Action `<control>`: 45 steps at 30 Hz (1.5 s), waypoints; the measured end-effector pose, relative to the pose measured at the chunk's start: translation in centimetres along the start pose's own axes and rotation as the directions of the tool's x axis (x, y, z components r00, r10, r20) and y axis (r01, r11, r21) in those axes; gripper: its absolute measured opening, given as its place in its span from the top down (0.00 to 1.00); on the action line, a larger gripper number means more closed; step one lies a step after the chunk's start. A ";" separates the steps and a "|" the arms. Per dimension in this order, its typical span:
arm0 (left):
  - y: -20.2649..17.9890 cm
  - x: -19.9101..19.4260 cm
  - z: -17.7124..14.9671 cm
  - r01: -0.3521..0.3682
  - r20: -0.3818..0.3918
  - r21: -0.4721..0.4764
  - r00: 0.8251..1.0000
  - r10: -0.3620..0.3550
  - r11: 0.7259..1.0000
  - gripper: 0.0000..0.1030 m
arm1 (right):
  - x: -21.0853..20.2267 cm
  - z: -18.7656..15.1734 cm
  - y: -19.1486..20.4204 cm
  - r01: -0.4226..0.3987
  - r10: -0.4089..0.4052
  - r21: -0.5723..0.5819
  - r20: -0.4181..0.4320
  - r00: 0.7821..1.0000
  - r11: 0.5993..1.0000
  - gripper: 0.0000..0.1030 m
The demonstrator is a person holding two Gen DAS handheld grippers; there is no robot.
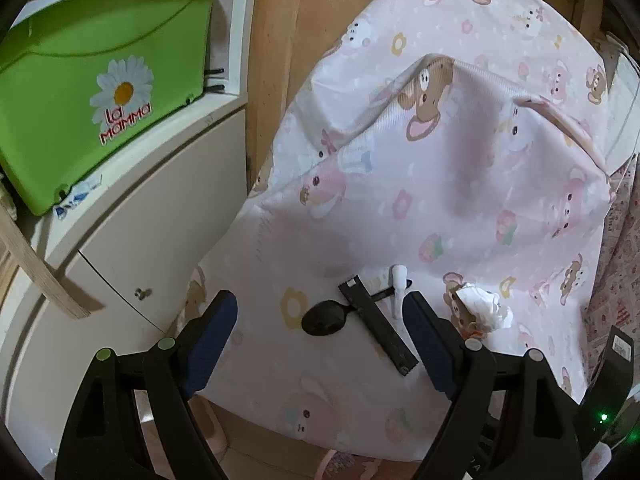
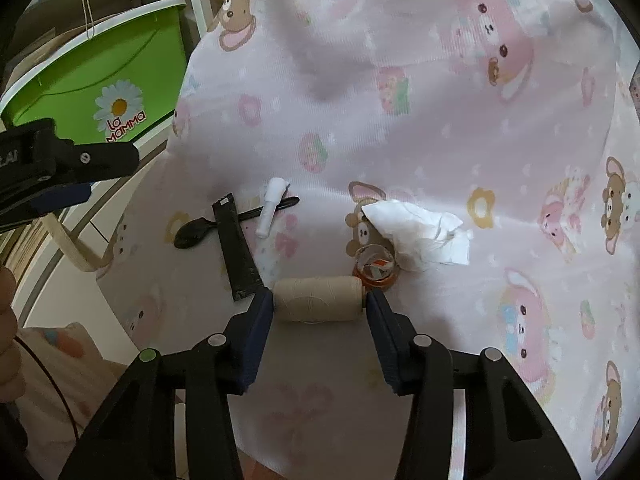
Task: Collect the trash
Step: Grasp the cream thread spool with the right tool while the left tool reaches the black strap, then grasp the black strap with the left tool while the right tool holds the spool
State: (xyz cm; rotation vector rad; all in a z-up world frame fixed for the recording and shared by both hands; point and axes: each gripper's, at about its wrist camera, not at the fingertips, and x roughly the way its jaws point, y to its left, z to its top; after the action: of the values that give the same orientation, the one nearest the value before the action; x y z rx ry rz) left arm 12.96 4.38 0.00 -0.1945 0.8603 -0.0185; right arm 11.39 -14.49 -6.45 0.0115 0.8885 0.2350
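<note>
On the pink cartoon-print cloth (image 1: 460, 184) lie a black plastic spoon (image 1: 326, 318), a black wrapper strip (image 1: 378, 324), a small white tube (image 1: 398, 286) and a crumpled white tissue (image 1: 486, 306). My left gripper (image 1: 320, 320) is open above the spoon and strip. My right gripper (image 2: 320, 300) is shut on a beige thread spool (image 2: 318, 299), pads on its two ends. Beyond it lie a small clear cup with orange residue (image 2: 374, 272), the tissue (image 2: 420, 236), the strip (image 2: 236, 248), the spoon (image 2: 192, 234) and the tube (image 2: 272, 204).
A green "La Mamma" bin (image 1: 96, 84) stands on a white cabinet (image 1: 152, 248) to the left; it also shows in the right wrist view (image 2: 100, 80). The left gripper's body (image 2: 52, 168) shows at that view's left edge. A wooden wall (image 1: 288, 20) is behind.
</note>
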 end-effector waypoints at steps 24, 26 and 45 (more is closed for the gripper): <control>-6.8 7.3 -2.3 0.035 -0.277 0.033 0.961 -0.025 0.999 0.47 | -4.8 0.4 -3.7 0.133 -0.136 0.036 0.108 0.985 0.990 0.51; -7.0 7.7 -2.4 0.026 -0.279 0.040 0.960 -0.013 0.999 0.48 | -5.0 0.3 -4.1 0.126 -0.130 0.045 0.106 0.986 0.991 0.51; -6.2 8.3 -2.9 0.042 -0.306 0.002 0.951 -0.039 0.999 0.86 | -6.1 -0.1 -5.9 0.164 -0.173 0.082 0.119 0.978 0.983 0.51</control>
State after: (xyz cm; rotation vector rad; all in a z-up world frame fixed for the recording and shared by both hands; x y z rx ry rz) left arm 16.60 -2.98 -7.02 -0.2044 1.1661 -0.0928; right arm 8.79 -21.50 -2.42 0.0176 0.7673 0.0428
